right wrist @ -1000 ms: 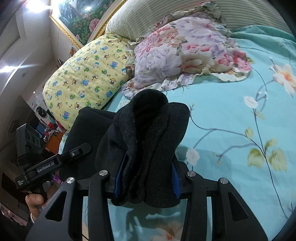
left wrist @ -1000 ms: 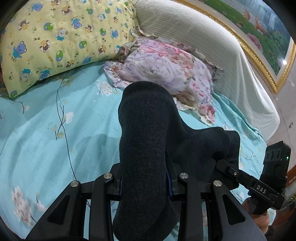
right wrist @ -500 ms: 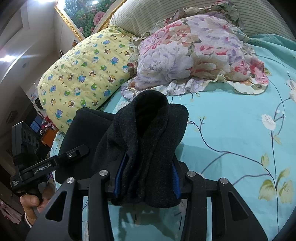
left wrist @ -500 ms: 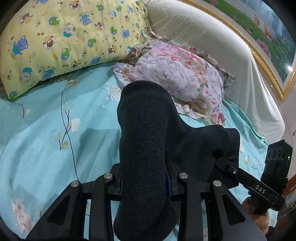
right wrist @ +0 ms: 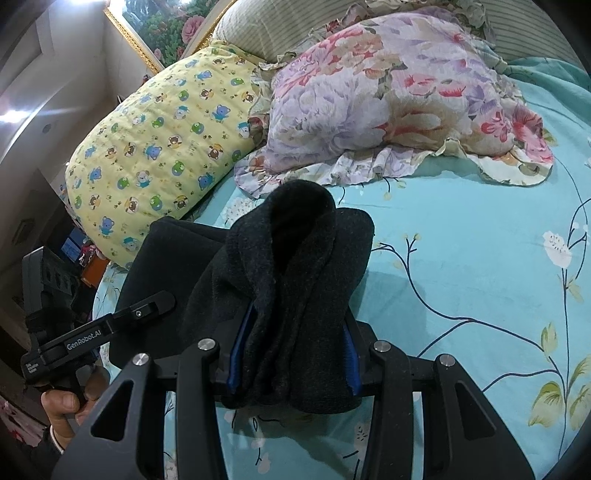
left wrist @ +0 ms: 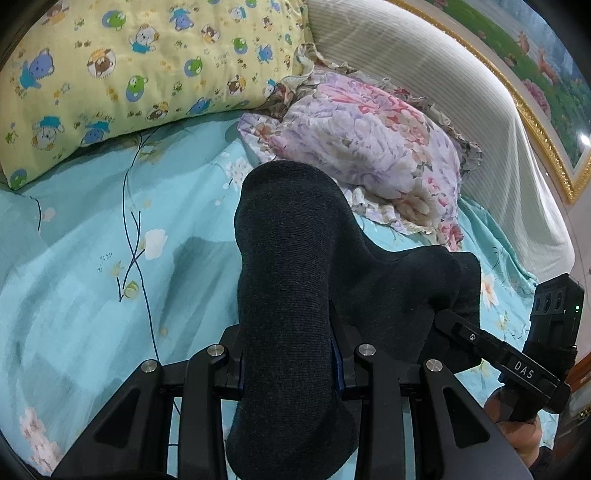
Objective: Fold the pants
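Two claws, the left claw (left wrist: 288, 363) and right claw (right wrist: 291, 360), each pinch thick bunches of the dark pants (left wrist: 291, 280), held above the bed (left wrist: 92, 258) toward the twelve o'clock pillows (right wrist: 399, 92); bulky fabric could slip and spoil the fold.

Both views are evenly and fairly brightly lit. In the right wrist view a ceiling light (right wrist: 83, 4) flares white at the top left. The pants (left wrist: 291, 280) cast a soft shadow on the bedsheet (left wrist: 85, 266). Fisheye distortion bends the edges, the corners go black, and focus stays sharp.
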